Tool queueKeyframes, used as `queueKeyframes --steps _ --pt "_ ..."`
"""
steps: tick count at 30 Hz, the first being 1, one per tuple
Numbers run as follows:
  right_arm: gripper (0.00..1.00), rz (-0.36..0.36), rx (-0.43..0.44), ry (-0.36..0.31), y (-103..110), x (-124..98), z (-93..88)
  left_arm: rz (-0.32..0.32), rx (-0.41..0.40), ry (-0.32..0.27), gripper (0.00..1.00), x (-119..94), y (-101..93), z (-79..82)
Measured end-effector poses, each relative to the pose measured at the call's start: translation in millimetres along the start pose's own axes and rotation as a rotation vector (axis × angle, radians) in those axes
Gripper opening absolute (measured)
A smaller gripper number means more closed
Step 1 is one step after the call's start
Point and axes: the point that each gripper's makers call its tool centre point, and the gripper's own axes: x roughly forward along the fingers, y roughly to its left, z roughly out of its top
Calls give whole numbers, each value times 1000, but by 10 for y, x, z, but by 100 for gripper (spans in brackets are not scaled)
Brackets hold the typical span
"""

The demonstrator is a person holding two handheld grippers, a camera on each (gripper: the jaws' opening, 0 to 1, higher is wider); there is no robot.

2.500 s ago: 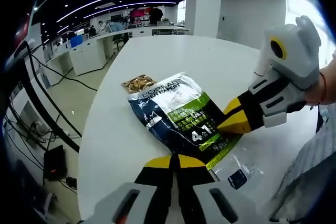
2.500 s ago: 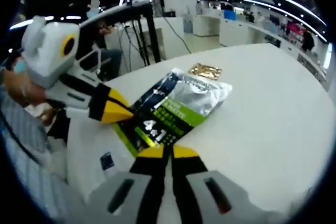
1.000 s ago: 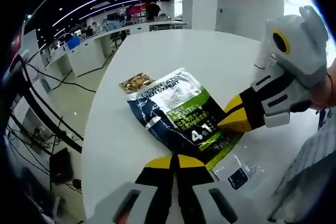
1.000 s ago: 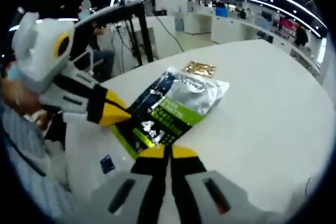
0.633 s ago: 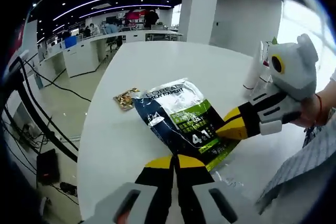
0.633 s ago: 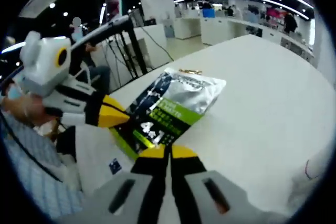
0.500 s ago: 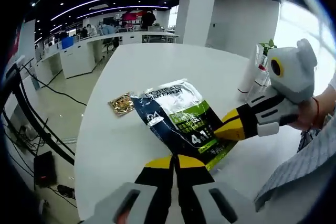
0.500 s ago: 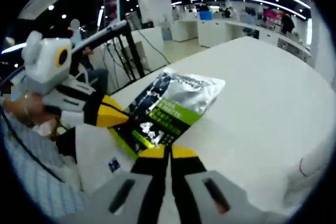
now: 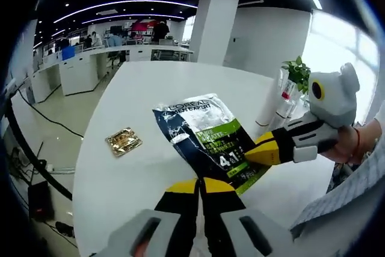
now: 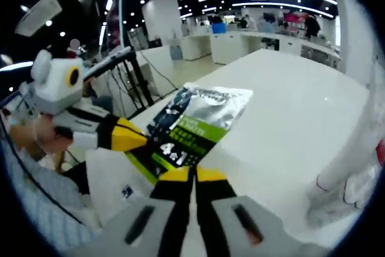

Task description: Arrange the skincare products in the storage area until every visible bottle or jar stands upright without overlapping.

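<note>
- Left gripper (image 9: 201, 183): jaws together on the near bottom edge of the pouch (image 9: 207, 139).
- Right gripper (image 10: 187, 176): jaws together on the same pouch's green corner.
- Pouch is held between both grippers, above the white table (image 9: 150, 88).
- A small gold sachet (image 9: 123, 142) lies flat on the table, left of the pouch.
- White tubes (image 10: 355, 167) stand at the table's far right.
</note>
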Motion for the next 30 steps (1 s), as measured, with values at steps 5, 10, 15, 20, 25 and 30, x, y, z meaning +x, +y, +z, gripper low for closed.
queueKeyframes --steps 5,10,15,20,25,30 --pt "1 -31 39 -50 -102 -173 45 -44 1 -17 1 42 -129 138" --pt "1 -56 53 -79 -151 -292 74 -60 -3 -46 1 62 -232 205" --pt "1 -90 57 -88 -225 -392 45 -77 1 -54 1 105 -355 228" --pt "1 -121 71 -87 -278 -478 -5 -99 2 -52 1 140 -456 218" --pt "1 -148 66 -89 -334 -522 -22 -104 21 -46 1 184 -527 190" --pt "0 -201 35 -86 -413 -531 -26 -83 -10 -46 1 242 -551 212"
